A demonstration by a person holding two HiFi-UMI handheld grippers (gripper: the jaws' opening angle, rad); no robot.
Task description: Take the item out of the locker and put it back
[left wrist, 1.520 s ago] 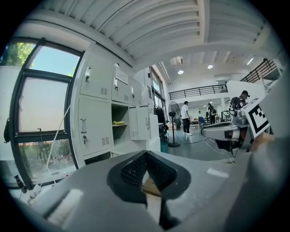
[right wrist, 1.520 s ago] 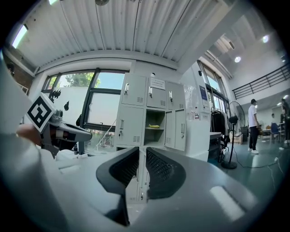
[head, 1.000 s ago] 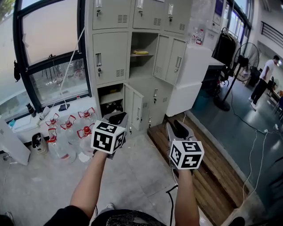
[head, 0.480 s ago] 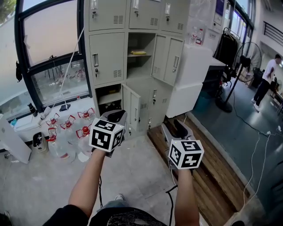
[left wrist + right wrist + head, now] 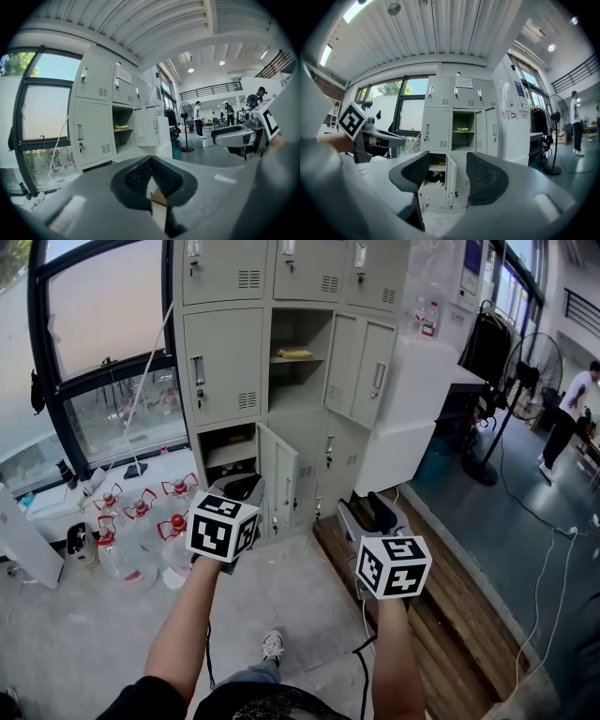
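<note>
The banana lies crosswise on the shelf of the open middle locker, well ahead of and above both hands. The right hand-held gripper faces it squarely; its jaws have just been opening and stand wide, with nothing between them. The left hand-held gripper is pinched closed and empty.

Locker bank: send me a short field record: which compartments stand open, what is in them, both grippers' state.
locker: grey metal locker bank, ahead of both grippers
open: middle compartment; lower left compartment
middle contents: yellow curved item on shelf
lower contents: dark things, unclear
left gripper: jaws together, empty
right gripper: jaws apart, have just been opening, nothing between them
</note>
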